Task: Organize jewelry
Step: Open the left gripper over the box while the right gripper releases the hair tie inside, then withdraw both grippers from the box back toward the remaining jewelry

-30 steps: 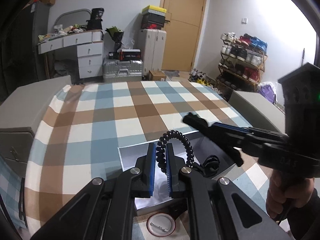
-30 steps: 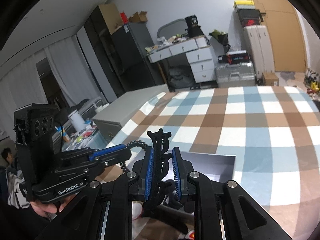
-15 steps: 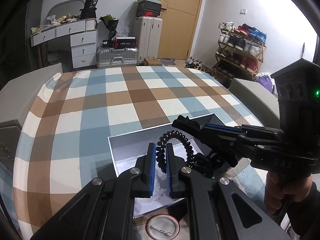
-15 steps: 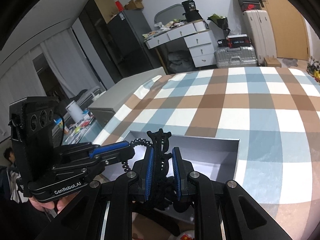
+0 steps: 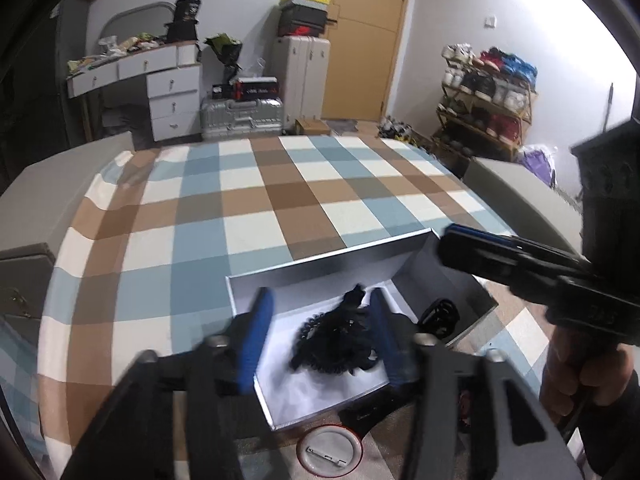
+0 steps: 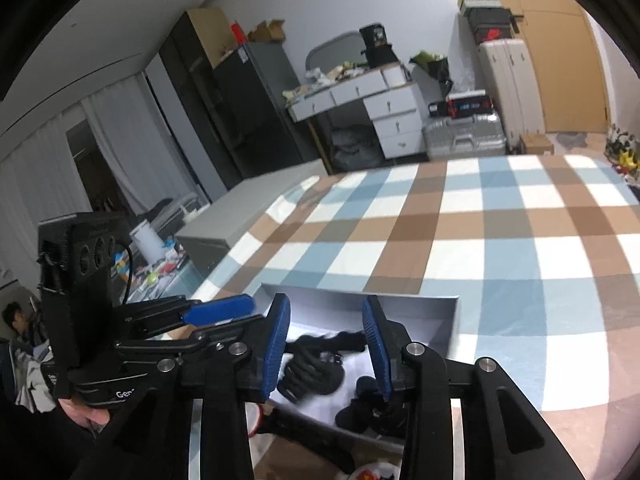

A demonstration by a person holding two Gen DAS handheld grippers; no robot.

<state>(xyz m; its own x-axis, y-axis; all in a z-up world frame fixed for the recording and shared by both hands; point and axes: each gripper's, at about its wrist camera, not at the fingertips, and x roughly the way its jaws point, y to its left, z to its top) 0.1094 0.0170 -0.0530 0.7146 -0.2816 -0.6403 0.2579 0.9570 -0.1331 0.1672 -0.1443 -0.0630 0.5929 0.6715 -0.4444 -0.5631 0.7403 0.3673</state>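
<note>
My right claw [image 6: 326, 344] gapes wide over the grey box [image 6: 416, 308]; black coiled hair ties [image 6: 316, 372] lie inside. My left claw [image 6: 218, 310] sits at nine o'clock.

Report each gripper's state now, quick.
Left gripper: open, empty, above the black hair ties in the white box.
Right gripper: open, empty.

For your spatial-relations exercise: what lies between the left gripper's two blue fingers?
In the left wrist view, the black hair ties lie on the white box floor between them.

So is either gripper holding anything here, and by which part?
Nothing. Both the left gripper and right gripper have jaws open; the black coiled items lie loose in the white box.
</note>
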